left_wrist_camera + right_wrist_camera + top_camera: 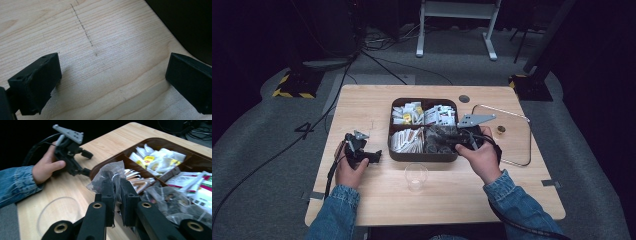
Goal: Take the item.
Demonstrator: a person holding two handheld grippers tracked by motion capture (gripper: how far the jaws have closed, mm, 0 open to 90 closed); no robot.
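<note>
1. My right hand-held gripper (115,195) is pinched tight on a see-through tea bag (107,173). The bag stands up from the jaws, long side pointing up.
2. It hangs over the near edge of the brown tray (422,156).
3. The clear cup (416,176) sits on the bench (362,105), just near me and to the left. My right hand is closer to it, I think.
4. My left hand-held gripper (373,156) rests wide and empty.

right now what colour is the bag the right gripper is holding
Dark grey, translucent mesh tea bag; clearest in the right gripper view, pinched in the right gripper.
</note>
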